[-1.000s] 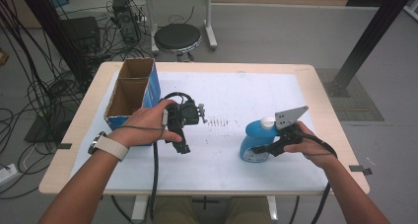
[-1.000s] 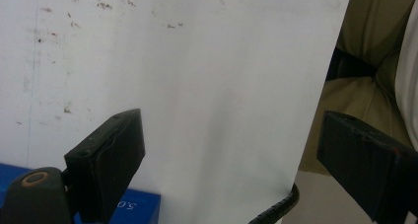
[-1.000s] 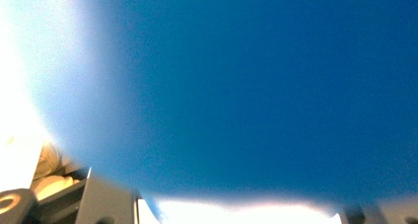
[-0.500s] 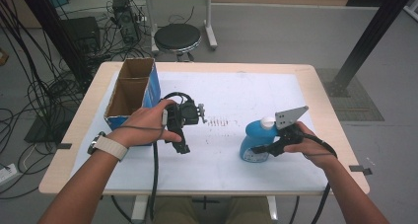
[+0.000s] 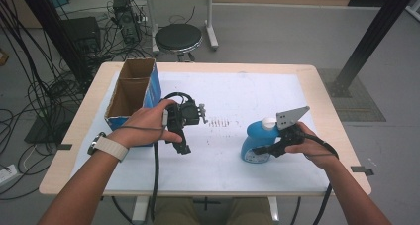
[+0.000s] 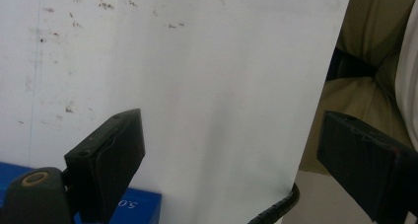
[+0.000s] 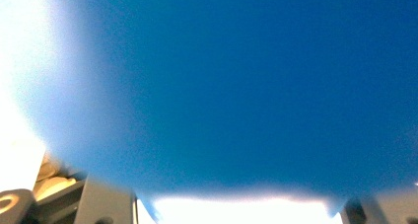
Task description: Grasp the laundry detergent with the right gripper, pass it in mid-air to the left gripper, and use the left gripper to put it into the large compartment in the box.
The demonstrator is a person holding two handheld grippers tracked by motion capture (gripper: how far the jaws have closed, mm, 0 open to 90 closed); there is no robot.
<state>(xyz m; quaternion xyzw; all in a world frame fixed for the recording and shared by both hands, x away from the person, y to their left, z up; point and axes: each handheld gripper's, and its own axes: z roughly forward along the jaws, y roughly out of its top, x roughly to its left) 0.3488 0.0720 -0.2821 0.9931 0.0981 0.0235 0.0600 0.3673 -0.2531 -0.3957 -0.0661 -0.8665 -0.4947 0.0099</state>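
High view: your right gripper point(image 5: 261, 149) is on the blue bottle point(image 5: 257, 140), which stands upright on the white sheet point(image 5: 237, 93) at the table's point(image 5: 317, 81) right-front part, white cap point(image 5: 270, 123) up; the jaws are clamped on the bottle's lower body, and the grey plate point(image 5: 292, 118) sticks up just behind the cap. Your left hand point(image 5: 148, 126) holds the left gripper point(image 5: 184, 146) near the sheet's middle-left, just beside the open cardboard box point(image 5: 130, 93) with blue sides; it is well apart from the bottle. Left gripper view: jaws stand wide apart with nothing between them, pointing down at the stained white sheet, with a blue corner of the box point(image 6: 143, 206) at bottom left and the sheet's edge at right. Right gripper view: blurred blue bottle surface point(image 7: 236, 86) right up against the lens, jaw bases barely seen at the bottom corners.
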